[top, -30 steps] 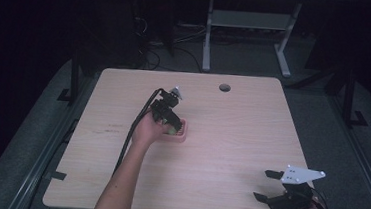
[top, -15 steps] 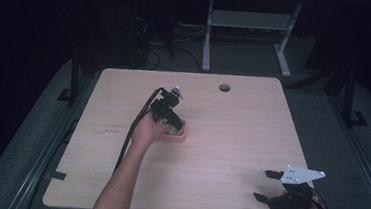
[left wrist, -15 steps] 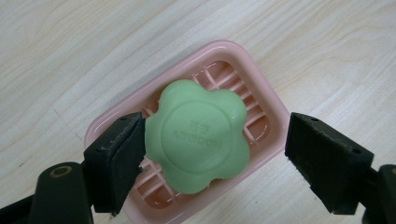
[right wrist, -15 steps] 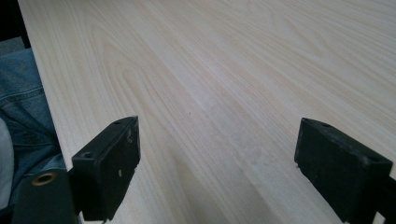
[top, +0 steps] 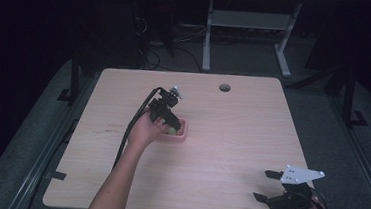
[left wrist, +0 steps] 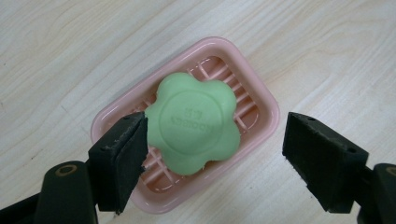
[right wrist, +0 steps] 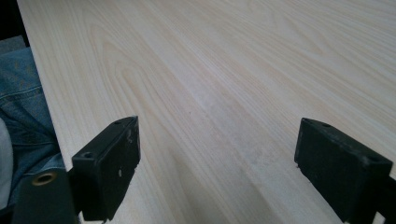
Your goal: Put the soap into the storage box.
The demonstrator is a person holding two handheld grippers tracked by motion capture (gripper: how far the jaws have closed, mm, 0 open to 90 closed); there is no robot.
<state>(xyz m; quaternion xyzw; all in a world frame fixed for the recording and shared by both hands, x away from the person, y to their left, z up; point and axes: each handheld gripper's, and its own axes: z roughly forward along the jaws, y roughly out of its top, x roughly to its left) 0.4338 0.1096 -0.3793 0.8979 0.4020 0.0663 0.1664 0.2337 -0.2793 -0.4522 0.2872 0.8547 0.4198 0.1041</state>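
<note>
Lying between the spread fingers [left wrist: 119, 161], green soap [left wrist: 195, 125] in pink dish [left wrist: 264, 105]

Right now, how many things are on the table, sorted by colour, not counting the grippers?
Green: 1, the flower-shaped soap, lying in the dish.
Pink: 1, the soap dish, between the open jaws of the left gripper.
Total: 2.

The left gripper [top: 170, 127] has drawn back toward the person, uncovering the pink soap dish [top: 180, 134].
</note>
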